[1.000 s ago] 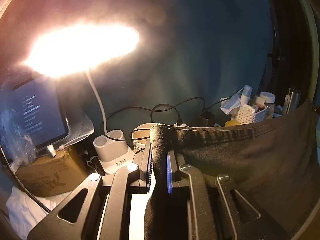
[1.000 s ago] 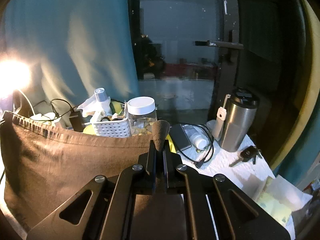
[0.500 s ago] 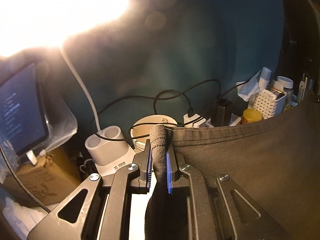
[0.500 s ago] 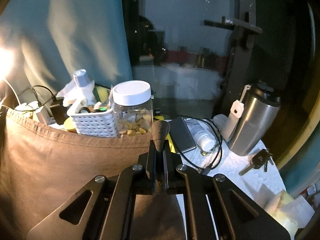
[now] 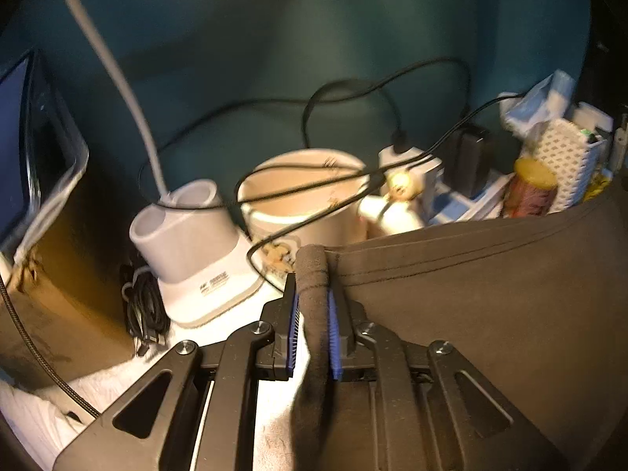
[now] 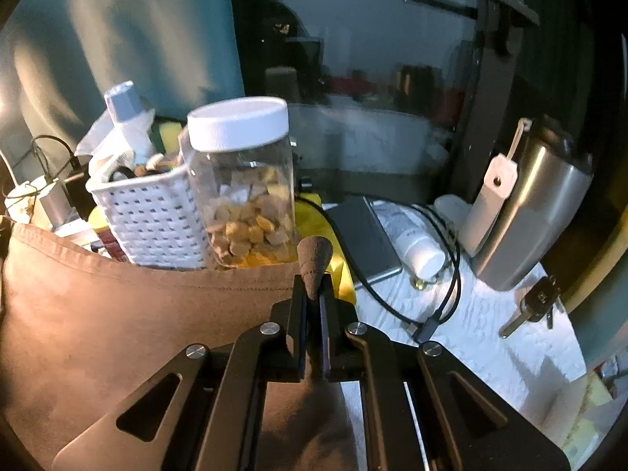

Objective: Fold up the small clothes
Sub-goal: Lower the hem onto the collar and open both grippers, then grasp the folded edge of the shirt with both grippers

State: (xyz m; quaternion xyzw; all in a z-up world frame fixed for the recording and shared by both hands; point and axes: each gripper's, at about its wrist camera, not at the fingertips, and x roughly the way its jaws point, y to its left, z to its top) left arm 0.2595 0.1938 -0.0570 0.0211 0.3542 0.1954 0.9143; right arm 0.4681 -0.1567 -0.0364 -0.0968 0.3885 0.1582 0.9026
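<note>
Since a second ago both views have tipped downward: the lamp glare that filled the left view is gone, and the clutter at the back of the table looms larger, so both grippers seem to be carrying the cloth (image 5: 490,294) forward and down, probably to lay it flat for the first fold. The left gripper (image 5: 314,314) stays pressed onto a rolled corner of the cloth, a thick dark bunch standing up between its blue ribbed pads. The right gripper (image 6: 313,306) is likewise clamped on the other corner, which pokes out as a small cone. Between them the stitched hem hangs in a shallow curve, held up in the air in front of the clutter, the rest draping below. The fabric is soft, matte brown-grey knit, limp and likely to sag where unsupported. Behind it stand hard things: a white lattice basket (image 6: 149,219), a clear jar (image 6: 243,180) with a white lid, a pale cup (image 5: 302,196) crossed by a black cable (image 5: 314,192), and a steel tumbler (image 6: 530,204) on a white towel (image 6: 490,337).
</note>
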